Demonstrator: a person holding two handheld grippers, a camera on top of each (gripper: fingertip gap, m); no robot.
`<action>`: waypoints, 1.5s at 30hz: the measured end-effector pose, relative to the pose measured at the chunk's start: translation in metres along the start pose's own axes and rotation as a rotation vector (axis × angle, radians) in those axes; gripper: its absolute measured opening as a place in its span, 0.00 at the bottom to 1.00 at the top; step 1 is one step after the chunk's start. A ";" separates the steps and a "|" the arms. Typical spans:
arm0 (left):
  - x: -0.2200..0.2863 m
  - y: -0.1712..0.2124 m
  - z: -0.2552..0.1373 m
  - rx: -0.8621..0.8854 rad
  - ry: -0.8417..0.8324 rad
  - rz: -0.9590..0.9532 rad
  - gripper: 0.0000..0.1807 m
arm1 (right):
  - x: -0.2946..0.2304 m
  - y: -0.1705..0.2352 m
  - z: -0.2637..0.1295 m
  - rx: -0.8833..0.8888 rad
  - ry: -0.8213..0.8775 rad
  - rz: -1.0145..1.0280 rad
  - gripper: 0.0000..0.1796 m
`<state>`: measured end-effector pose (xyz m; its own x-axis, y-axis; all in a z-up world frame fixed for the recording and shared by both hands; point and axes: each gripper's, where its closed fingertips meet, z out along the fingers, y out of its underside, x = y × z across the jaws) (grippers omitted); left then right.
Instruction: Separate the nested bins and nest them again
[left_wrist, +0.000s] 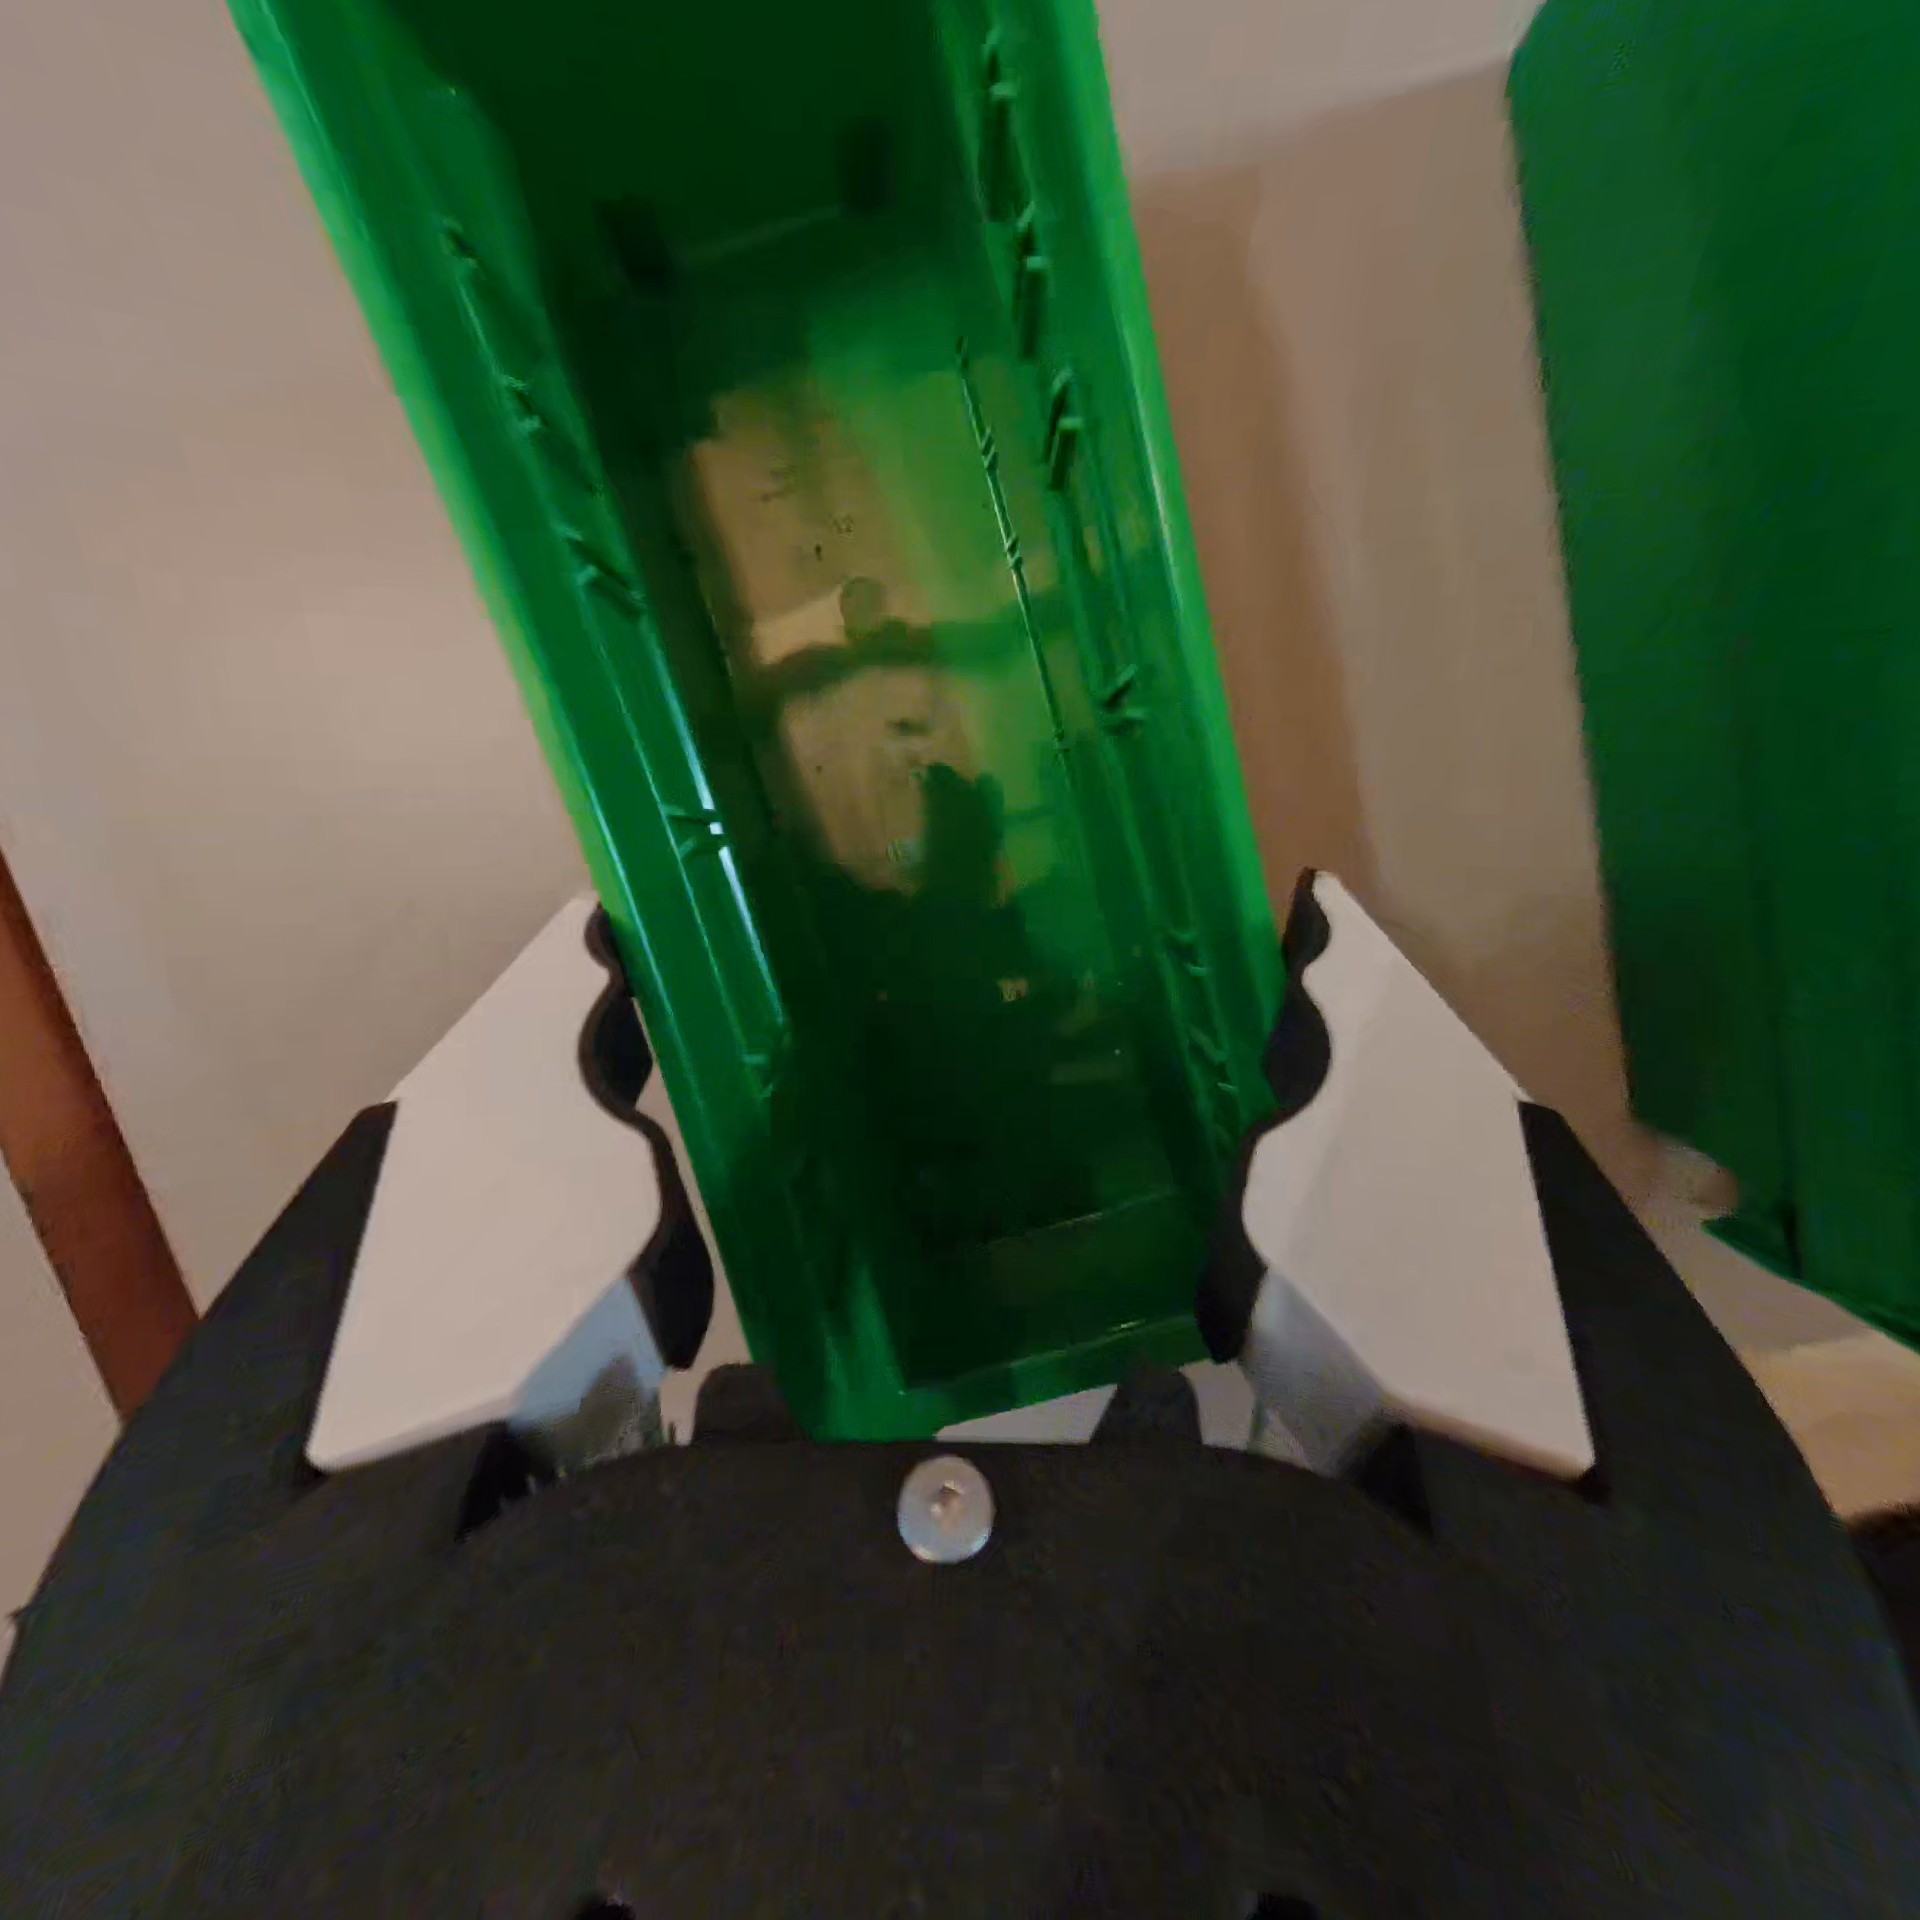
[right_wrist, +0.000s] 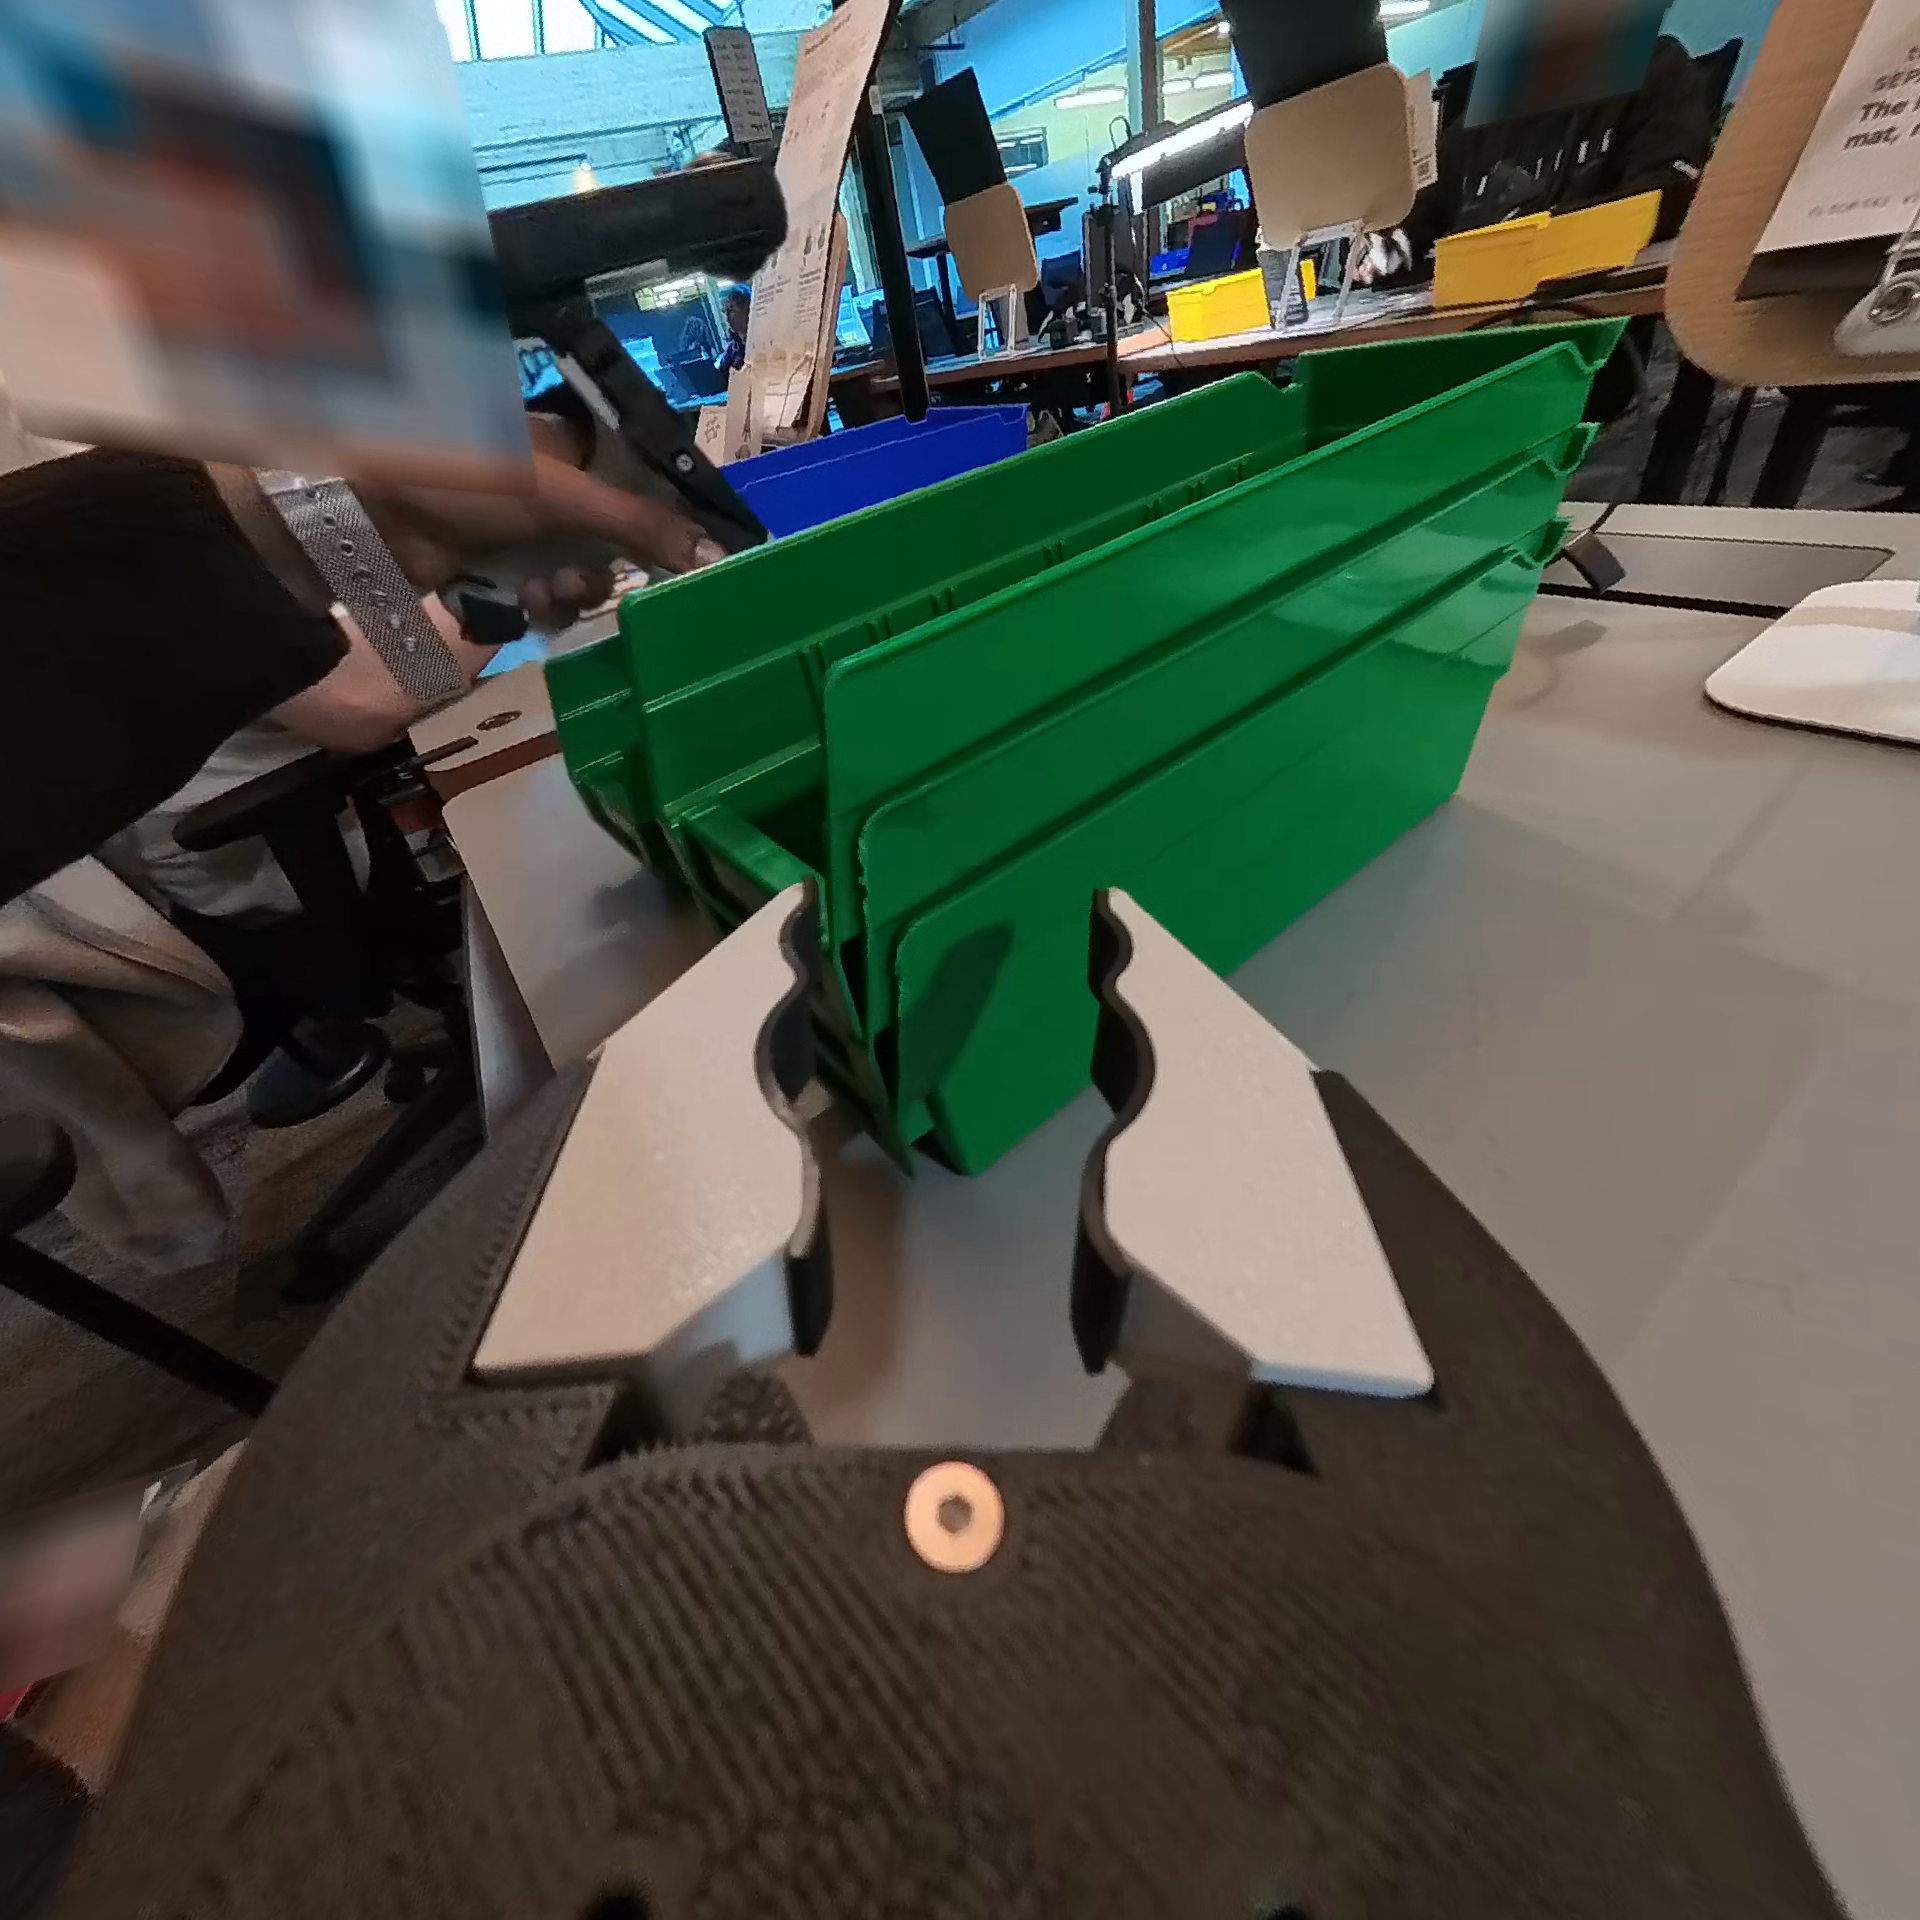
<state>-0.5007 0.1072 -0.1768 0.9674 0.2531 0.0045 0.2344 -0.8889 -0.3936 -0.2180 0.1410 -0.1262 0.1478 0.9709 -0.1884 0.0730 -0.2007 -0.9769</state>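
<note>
In the left wrist view my left gripper (left_wrist: 940, 1049) is shut on a long, narrow green bin (left_wrist: 790, 644), pressing both long sides near its near end; the bin runs up and away from me, open side facing the camera. A second green surface (left_wrist: 1745, 623) shows blurred at the right edge. In the right wrist view a stack of nested green bins (right_wrist: 1143, 665) rests tilted on the grey table (right_wrist: 1558, 1039). My right gripper (right_wrist: 956, 914) is open, its fingers on either side of the stack's near corner without clamping it.
A blue bin (right_wrist: 873, 457) lies behind the stack. A person's arm with a watch band (right_wrist: 374, 603) and a chair are at the left, by the table's edge. A white stand base (right_wrist: 1829, 665) sits at the right. Yellow bins (right_wrist: 1538, 249) are on a far table.
</note>
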 end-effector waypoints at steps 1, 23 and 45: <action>-0.001 0.000 -0.001 -0.007 0.006 0.011 0.67 | 0.001 0.000 -0.001 0.001 0.002 0.003 0.28; 0.157 -0.092 -0.178 0.358 0.161 0.257 0.59 | 0.013 -0.007 -0.013 0.029 0.008 0.092 0.28; 0.194 -0.110 -0.128 0.213 0.129 0.060 0.61 | -0.004 -0.020 -0.033 0.074 -0.041 0.079 0.28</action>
<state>-0.3263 0.2050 -0.0151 0.9864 0.1394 0.0871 0.1639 -0.7967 -0.5818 -0.1878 0.1364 -0.1030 0.1098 0.9572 -0.2678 -0.0111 -0.2683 -0.9633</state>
